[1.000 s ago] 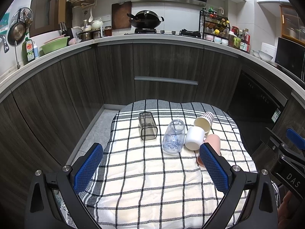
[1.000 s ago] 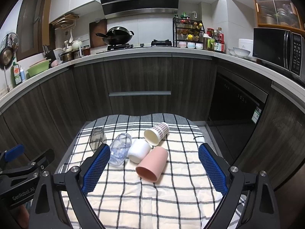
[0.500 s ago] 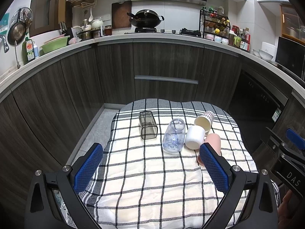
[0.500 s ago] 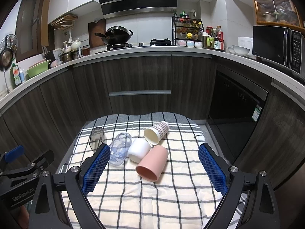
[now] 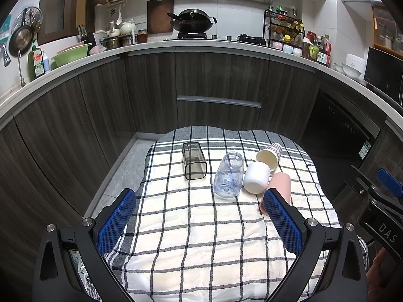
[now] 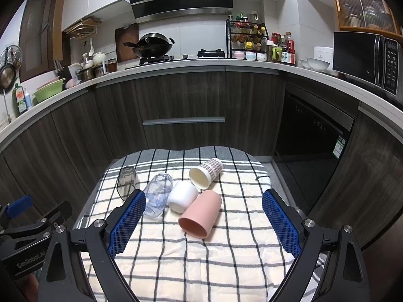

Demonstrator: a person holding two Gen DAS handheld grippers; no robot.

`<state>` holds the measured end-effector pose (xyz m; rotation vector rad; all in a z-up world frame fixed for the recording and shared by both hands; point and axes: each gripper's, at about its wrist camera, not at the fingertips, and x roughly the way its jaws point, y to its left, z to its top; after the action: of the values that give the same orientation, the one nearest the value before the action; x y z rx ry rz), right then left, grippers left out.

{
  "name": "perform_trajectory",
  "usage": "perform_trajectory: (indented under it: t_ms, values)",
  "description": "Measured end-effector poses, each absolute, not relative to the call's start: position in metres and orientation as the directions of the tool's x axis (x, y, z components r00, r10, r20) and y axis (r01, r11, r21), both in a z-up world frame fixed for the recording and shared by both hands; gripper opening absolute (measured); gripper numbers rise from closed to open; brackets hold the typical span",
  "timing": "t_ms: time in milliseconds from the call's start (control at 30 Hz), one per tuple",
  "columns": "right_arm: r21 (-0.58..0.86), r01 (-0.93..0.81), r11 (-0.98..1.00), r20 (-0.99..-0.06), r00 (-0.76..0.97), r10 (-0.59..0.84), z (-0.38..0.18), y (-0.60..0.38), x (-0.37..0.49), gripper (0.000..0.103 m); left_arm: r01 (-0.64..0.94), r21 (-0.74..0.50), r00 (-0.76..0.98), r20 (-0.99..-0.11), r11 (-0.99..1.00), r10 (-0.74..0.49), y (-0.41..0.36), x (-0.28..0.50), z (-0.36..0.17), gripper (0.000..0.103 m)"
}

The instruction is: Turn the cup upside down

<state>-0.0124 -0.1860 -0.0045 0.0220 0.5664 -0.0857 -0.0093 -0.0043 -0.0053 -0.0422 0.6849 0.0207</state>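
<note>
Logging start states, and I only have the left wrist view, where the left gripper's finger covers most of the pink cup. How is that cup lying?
Observer: In the right wrist view the pink cup lies on its side on the checked cloth, with its open mouth toward the camera.
Operator: Is the right gripper holding anything?
Observer: No. The right gripper is open, fingers wide apart, gripping nothing.
Operator: Is anything leaning on the pink cup?
Observer: The white cup, also on its side, lies close against it. They probably touch, but I cannot confirm that.
</note>
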Motion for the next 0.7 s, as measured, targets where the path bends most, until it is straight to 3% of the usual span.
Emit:
perform_trajectory:
  t_ms: [333, 700]
  values:
    - [0.009, 0.079, 0.997, -0.559, 0.827, -0.061, -0.011, -0.187, -0.005, 0.094, -0.042, -0.031, 0.767, -0.641, 0.999, 0.012, -0.002, -0.005, -0.010, 0.103]
    - [0.033, 0.046, 0.998, -0.669, 0.743, -0.012, -0.025, -0.182, 0.037, 0.094, -0.074, -0.021, 0.752, -0.658, 0.997, 0.042, 0.009, 0.018, -0.012, 0.103]
